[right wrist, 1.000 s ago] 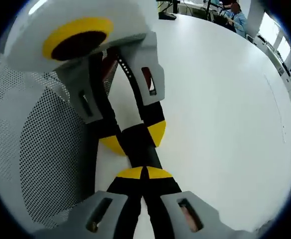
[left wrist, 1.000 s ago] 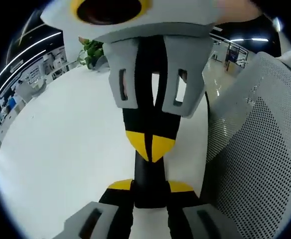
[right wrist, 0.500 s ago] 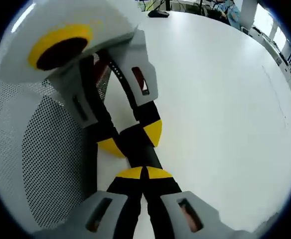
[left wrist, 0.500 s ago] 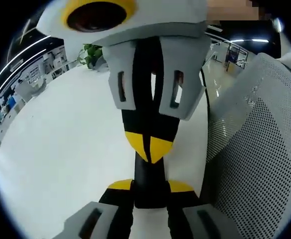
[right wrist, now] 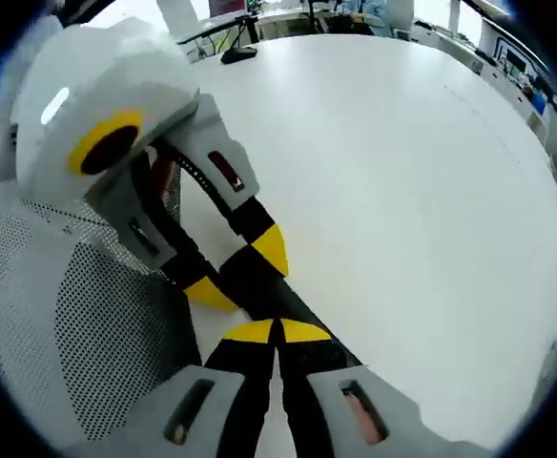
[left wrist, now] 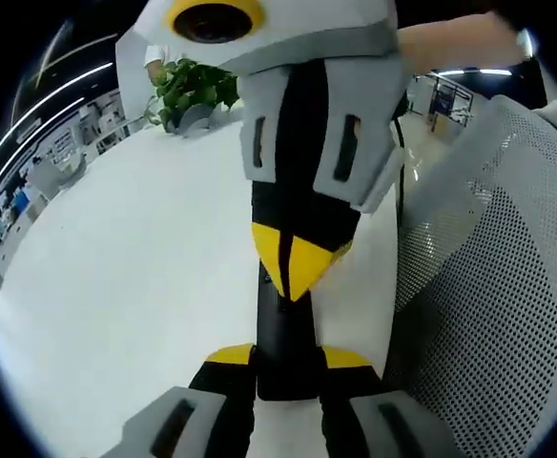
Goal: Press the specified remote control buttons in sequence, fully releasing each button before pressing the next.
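Left gripper (left wrist: 286, 367) clamps the near end of the black remote (left wrist: 280, 329); right gripper (right wrist: 277, 334), tips together, presses it from 12 o'clock. Remote sits over white table (right wrist: 402, 191), beside mesh basket (left wrist: 488, 286). Likely light, stiff, slick plastic; hold by edges.

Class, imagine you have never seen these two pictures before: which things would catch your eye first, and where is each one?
The two grippers meet over a slim black remote control on the white table: the left gripper clamps its near end, and the right gripper points yellow tips down at it. A white mesh chair back stands beside them, a green plant at the table's far edge.
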{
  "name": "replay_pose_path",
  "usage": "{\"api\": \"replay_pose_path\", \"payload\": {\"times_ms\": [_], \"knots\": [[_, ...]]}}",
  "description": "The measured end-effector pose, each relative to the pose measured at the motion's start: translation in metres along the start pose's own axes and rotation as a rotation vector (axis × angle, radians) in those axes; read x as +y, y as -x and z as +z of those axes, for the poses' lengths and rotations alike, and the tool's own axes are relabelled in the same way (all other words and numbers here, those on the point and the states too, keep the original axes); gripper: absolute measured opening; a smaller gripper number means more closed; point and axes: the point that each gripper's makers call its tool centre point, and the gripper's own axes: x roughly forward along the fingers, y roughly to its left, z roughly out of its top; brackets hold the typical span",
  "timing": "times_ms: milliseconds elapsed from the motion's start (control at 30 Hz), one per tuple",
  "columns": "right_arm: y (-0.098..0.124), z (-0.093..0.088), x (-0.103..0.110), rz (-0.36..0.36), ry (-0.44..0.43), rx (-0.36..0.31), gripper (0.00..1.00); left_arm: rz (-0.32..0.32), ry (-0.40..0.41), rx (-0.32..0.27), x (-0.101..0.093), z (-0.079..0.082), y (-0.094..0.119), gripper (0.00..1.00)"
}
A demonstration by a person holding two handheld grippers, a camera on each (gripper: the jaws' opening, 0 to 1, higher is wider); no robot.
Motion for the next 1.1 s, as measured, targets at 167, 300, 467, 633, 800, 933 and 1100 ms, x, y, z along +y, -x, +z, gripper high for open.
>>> {"api": "replay_pose_path", "payload": {"times_ms": [167,300,467,633,800,933,1100], "knots": [[0.045,0.023,0.009,0.008,-0.195,-0.265,0.0,0.005,0.003,0.008,0.0,0.0,-0.001,0.25],[0.089,0.039,0.019,-0.003,-0.315,-0.479,0.0,0.012,0.013,0.014,0.001,0.0,-0.002,0.26],[0.134,0.04,0.021,-0.082,-0.384,-0.638,0.05,0.077,0.052,0.027,0.01,0.001,-0.001,0.36],[0.192,0.032,0.026,-0.178,-0.5,-0.858,0.06,0.059,0.037,0.022,0.005,0.001,-0.001,0.35],[0.231,0.011,0.027,-0.298,-0.592,-0.981,0.19,0.054,0.063,0.011,0.005,0.002,-0.002,0.36],[0.242,-0.01,0.022,-0.48,-0.618,-1.046,0.36,0.029,0.004,0.025,-0.004,0.006,-0.003,0.28],[0.244,-0.031,0.017,-0.627,-0.658,-1.039,0.45,0.03,0.02,-0.004,-0.005,0.011,-0.005,0.25]]}}
